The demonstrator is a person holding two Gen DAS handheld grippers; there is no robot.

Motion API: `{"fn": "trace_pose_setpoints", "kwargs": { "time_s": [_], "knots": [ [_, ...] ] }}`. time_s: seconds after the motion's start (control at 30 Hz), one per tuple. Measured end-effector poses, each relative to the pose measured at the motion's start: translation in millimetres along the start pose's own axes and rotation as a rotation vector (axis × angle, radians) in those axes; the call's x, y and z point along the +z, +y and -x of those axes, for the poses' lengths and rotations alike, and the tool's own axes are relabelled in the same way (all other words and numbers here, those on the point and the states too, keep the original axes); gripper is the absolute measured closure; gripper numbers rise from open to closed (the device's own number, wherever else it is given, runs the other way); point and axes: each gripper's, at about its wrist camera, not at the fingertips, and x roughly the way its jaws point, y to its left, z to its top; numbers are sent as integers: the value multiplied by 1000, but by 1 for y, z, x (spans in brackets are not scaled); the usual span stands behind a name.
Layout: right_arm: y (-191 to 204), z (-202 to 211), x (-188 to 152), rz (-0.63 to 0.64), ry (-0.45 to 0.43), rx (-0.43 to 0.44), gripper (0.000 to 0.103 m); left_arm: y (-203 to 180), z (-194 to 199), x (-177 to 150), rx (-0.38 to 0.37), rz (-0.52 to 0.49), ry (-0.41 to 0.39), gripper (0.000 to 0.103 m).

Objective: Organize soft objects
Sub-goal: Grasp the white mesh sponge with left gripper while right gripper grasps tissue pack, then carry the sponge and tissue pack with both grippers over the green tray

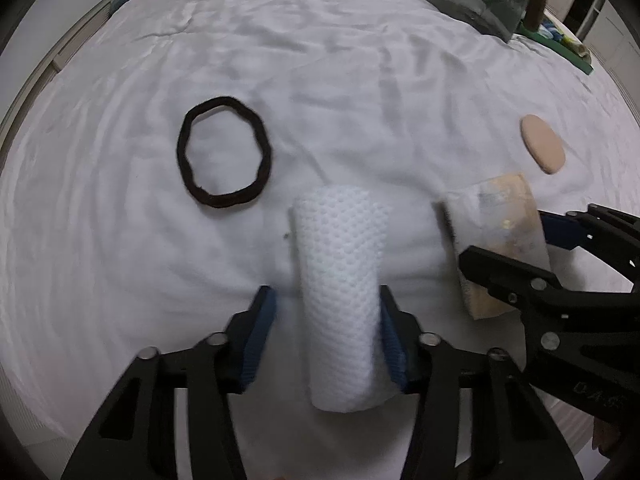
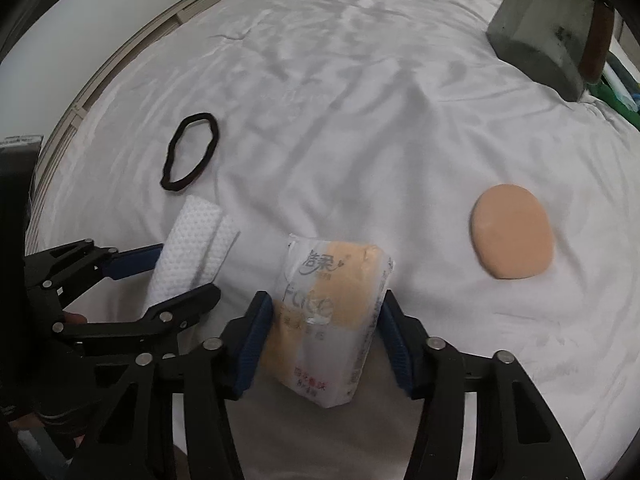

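Observation:
A folded white textured cloth (image 1: pixel 340 292) lies on the white sheet between my left gripper's (image 1: pixel 326 312) fingers; the right pad touches it, the left pad stands a little off. It also shows in the right wrist view (image 2: pixel 188 252). A tissue pack (image 2: pixel 324 320), orange and white, sits between my right gripper's (image 2: pixel 324 320) fingers with both pads against its sides; it also shows in the left wrist view (image 1: pixel 496 236). A black hair band (image 1: pixel 224 152) lies to the far left, also in the right wrist view (image 2: pixel 190 152). A beige powder puff (image 2: pixel 512 236) lies to the right, also in the left wrist view (image 1: pixel 542 144).
The white bed sheet (image 1: pixel 320 60) is wrinkled throughout. A grey box (image 2: pixel 548 28) with a brown bottle (image 2: pixel 598 40) beside it stands at the far right. A wooden bed edge (image 2: pixel 120 68) runs along the left. The two grippers are close side by side.

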Motion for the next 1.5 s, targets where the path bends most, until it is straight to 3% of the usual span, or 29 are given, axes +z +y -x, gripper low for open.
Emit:
{"fn": "trace_pose_setpoints", "kwargs": {
  "time_s": [0.1,0.2,0.53,0.87,1.23,1.5],
  "knots": [
    [-6,6,-1,-30,-14,38,63,-5,1,0,1,-25,-5,81],
    [-10,15,-3,-41,-28,67,65,-8,6,2,7,-29,-16,87],
    [-27,45,-7,-45,-55,92,67,-24,36,16,9,-50,-47,88],
    [-62,98,2,-66,-89,-18,68,-60,55,48,10,-70,-66,88],
    [-118,146,2,-107,-98,-84,69,-127,72,85,-20,-128,-96,88],
    [-184,183,-7,-162,-96,-148,69,-205,77,112,-91,-215,-98,88]
  ]
}}
